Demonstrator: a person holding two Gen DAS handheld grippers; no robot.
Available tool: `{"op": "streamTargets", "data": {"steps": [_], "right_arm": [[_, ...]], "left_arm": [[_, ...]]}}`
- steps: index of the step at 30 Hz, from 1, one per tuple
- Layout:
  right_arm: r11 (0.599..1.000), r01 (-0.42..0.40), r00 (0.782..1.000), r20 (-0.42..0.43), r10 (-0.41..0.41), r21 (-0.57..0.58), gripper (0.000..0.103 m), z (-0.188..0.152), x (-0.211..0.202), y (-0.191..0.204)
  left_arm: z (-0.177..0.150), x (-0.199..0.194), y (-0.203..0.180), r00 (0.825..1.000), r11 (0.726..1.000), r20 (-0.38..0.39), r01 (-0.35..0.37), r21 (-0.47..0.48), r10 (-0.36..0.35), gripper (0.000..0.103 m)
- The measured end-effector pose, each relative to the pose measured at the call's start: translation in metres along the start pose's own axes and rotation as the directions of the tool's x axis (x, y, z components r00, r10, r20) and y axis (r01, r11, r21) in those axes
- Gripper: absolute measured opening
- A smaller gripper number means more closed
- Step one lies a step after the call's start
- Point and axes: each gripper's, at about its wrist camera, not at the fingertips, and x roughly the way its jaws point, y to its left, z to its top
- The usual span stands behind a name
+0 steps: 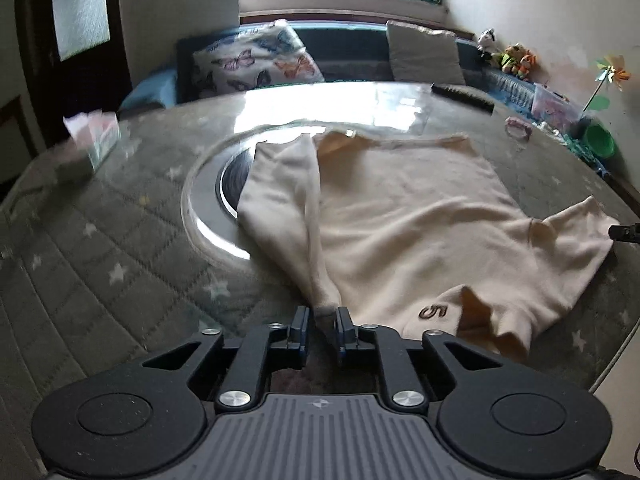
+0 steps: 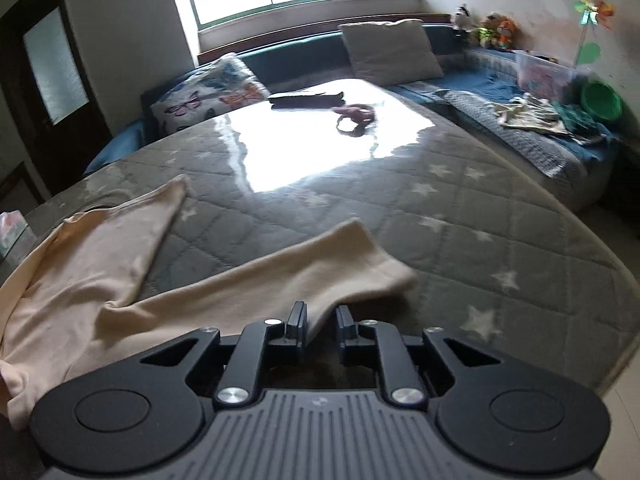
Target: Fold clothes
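A cream sweatshirt (image 1: 400,216) lies spread on the round glass-topped table (image 1: 100,220), with a dark "5" mark near its front edge. My left gripper (image 1: 323,320) is shut on the cuff of one sleeve (image 1: 296,200), which stretches taut from the body toward me. In the right wrist view the sweatshirt (image 2: 80,272) lies at the left and its other sleeve (image 2: 304,272) reaches across to my right gripper (image 2: 322,318). The sleeve's edge lies between the right jaws, which stand a little apart. The right gripper's tip also shows in the left wrist view (image 1: 624,233).
A tissue box (image 1: 90,136) stands at the table's left. A dark remote (image 2: 306,100) and a pink ring-shaped item (image 2: 356,116) lie at the far side. A sofa with a butterfly pillow (image 1: 252,60), a grey pillow (image 1: 424,54), toys and a green bowl (image 2: 600,98) stands behind.
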Motion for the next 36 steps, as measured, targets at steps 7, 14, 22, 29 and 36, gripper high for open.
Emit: {"op": "streamTargets", "data": {"steps": [7, 14, 22, 29, 36], "right_arm": [[0.998, 0.064, 0.997, 0.041, -0.064, 0.021, 0.021, 0.009, -0.002, -0.013], [0.988, -0.071, 0.997, 0.028, 0.076, -0.140, 0.033, 0.008, -0.013, 0.029], [0.809, -0.345, 0.936, -0.117, 0.331, -0.476, 0.039, -0.017, -0.023, 0.128], [0.537, -0.464, 0.872, -0.257, 0.417, -0.704, 0.039, -0.058, -0.034, 0.199], [0.308, -0.430, 0.868, -0.295, 0.399, -0.849, 0.039, -0.100, -0.036, 0.234]], "left_arm": [[0.007, -0.002, -0.035, 0.989, 0.985, 0.046, 0.132, 0.110, -0.138, 0.045], [-0.006, 0.023, -0.062, 0.989, 0.956, -0.018, 0.150, 0.251, -0.150, 0.040], [-0.005, 0.024, -0.037, 0.988, 0.974, -0.017, 0.153, 0.167, -0.152, 0.013], [-0.003, 0.026, -0.035, 0.987, 0.973, -0.018, 0.162, 0.163, -0.161, 0.012], [0.002, 0.026, -0.031, 0.986, 0.975, -0.013, 0.168, 0.148, -0.168, 0.012]]}}
